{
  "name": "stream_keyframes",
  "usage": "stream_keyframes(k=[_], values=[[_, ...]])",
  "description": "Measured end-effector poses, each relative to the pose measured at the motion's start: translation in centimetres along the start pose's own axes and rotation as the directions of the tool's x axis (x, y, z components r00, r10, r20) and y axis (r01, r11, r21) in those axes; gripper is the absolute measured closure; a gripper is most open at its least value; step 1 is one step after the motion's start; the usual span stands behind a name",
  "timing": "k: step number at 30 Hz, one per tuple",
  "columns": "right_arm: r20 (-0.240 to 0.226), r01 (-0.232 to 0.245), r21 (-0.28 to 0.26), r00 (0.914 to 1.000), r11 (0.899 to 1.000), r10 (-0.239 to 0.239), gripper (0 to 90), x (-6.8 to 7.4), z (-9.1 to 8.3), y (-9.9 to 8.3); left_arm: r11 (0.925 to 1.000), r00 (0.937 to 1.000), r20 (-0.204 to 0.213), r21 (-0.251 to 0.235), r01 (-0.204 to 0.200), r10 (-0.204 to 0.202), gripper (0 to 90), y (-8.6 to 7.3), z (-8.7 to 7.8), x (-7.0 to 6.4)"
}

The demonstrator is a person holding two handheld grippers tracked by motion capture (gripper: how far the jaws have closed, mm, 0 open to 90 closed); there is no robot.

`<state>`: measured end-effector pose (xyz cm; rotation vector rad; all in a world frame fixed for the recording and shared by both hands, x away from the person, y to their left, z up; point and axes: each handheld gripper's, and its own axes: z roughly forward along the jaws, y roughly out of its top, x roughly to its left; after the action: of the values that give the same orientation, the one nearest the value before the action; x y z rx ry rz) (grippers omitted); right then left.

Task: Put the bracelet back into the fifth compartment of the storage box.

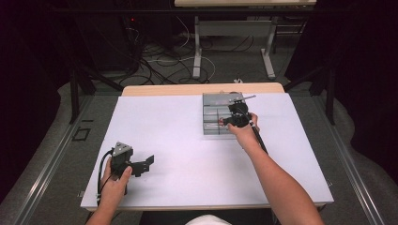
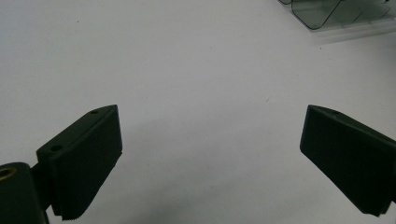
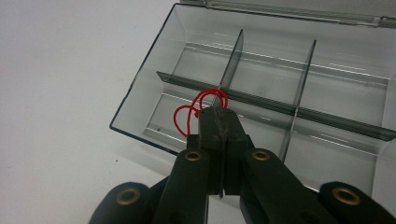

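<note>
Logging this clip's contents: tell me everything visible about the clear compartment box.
The compartment box is smoky, see-through plastic, rectangular, with thin dividers forming two rows of compartments. Its lid is open, hinged back at the far side. It lies flat on the white table, at its far right part. The right gripper, shut on a red looped thread, hovers over a near-row compartment.

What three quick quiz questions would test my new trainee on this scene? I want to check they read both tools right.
1. True or false: the left tool is shut.
2. What does the right tool grip? A) red looped cord B) screw C) nothing
3. The right tool is over the clear divided ____.

Key: 1 false; it is open over the white table. 2 A. 3 box.
</note>
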<state>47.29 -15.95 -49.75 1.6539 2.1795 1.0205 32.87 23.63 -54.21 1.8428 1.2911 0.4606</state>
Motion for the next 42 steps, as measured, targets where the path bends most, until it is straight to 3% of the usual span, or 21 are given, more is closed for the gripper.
stream_keyframes(k=[18, 32, 42], values=[[0.031, -0.057, 0.001, 0.9979, 0.998, 0.057, 90.0, -1.5, 0.1, 0.2, 1.0000, 1.0000, 0.001, 0.000, -0.001, 0.001, 6.0, 0.0, 0.0, 0.0], [0.029, -0.050, 0.003, 0.9983, 0.999, 0.050, 90.0, -1.7, 0.4, 0.2, 1.0000, 1.0000, -0.006, -0.007, -0.007, 0.007, 6.2, 0.0, 0.0, -0.1], [0.044, -0.043, 0.041, 0.9982, 0.998, 0.041, 90.0, -1.8, 0.9, 0.2, 0.9999, 0.9998, -0.016, -0.008, -0.012, 0.012, 6.8, 0.0, 0.1, -0.2]])
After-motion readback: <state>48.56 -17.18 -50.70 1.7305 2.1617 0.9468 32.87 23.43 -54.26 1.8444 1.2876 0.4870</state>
